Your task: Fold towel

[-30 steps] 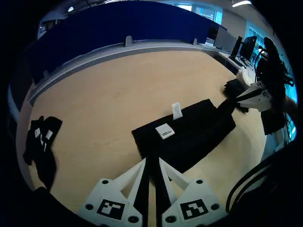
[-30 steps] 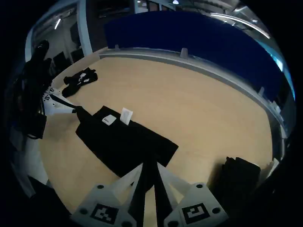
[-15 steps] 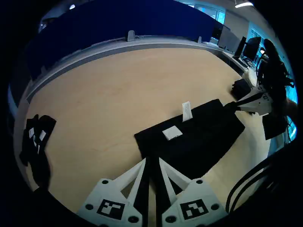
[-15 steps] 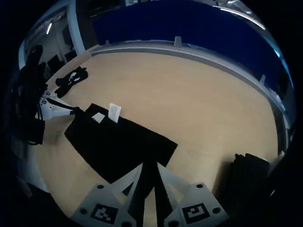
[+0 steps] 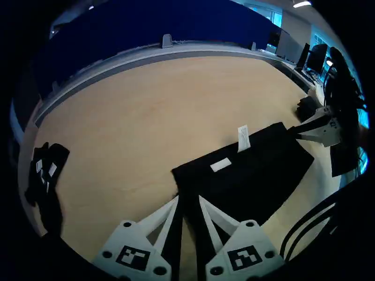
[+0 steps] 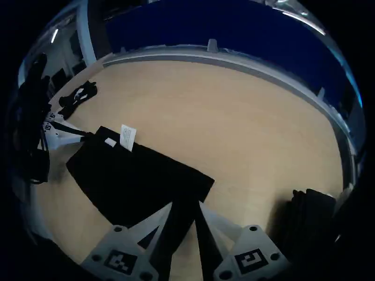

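Since the black towel [image 5: 255,175] is thin, soft cloth, I'd expect it to weigh next to nothing, sag wherever it isn't held, and crease where it is bent, so the corners are the sensible places to take it. That is where it is held now: the left tongs [image 5: 187,202] are closed on one near corner, dark cloth pinched between the two white fingers, and the right tongs [image 6: 188,202] are clamped on the opposite near corner in the same way. The towel lies spread on the pale wooden desk [image 5: 140,112], close to the person's side of it; whether the pinched edge is raised a little off the wood I cannot tell. Its long axis runs straight from one pair of tongs to the other, along the desk's near edge, and the short sides point away toward the blue partition [image 5: 140,28]. Two white tags [image 5: 243,137] sit on the far long edge, one standing up and one lying flat. A heap of dark cloth [image 5: 47,175] lies well apart at the left.
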